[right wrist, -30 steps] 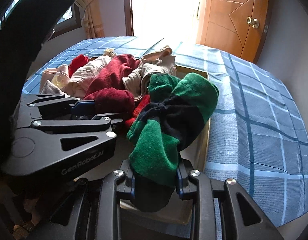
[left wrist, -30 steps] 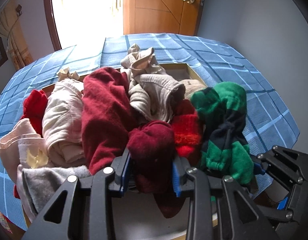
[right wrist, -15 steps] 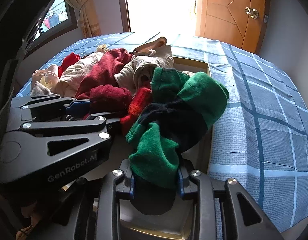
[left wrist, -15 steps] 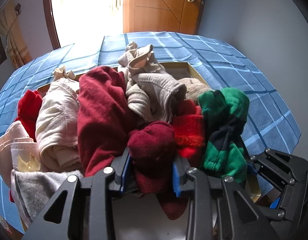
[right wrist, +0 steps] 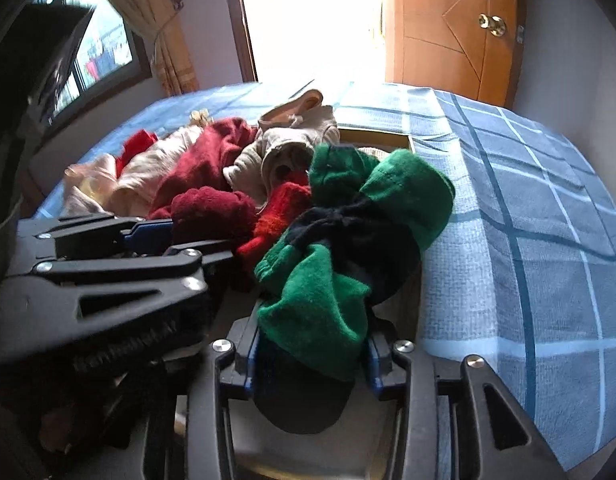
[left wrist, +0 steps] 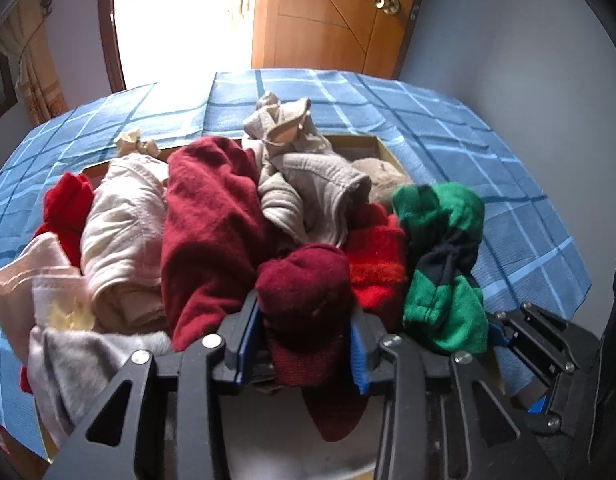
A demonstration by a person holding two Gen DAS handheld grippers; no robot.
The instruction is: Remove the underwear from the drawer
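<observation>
A wooden drawer lies on a blue checked bed, heaped with rolled garments. My left gripper is shut on a dark red rolled garment at the near edge of the heap. My right gripper is shut on a green and black rolled garment, which also shows in the left wrist view. The left gripper shows in the right wrist view, close beside the right one. A bright red roll sits between the two held garments.
The heap holds a large dark red garment, beige and grey pieces, cream ones and a grey one. The blue checked bedspread spreads right and behind. A wooden door and a bright doorway stand beyond.
Both grippers keep their hold. The green and black garment has risen a little and drawn closer in the right wrist view; the heap has shifted slightly.
</observation>
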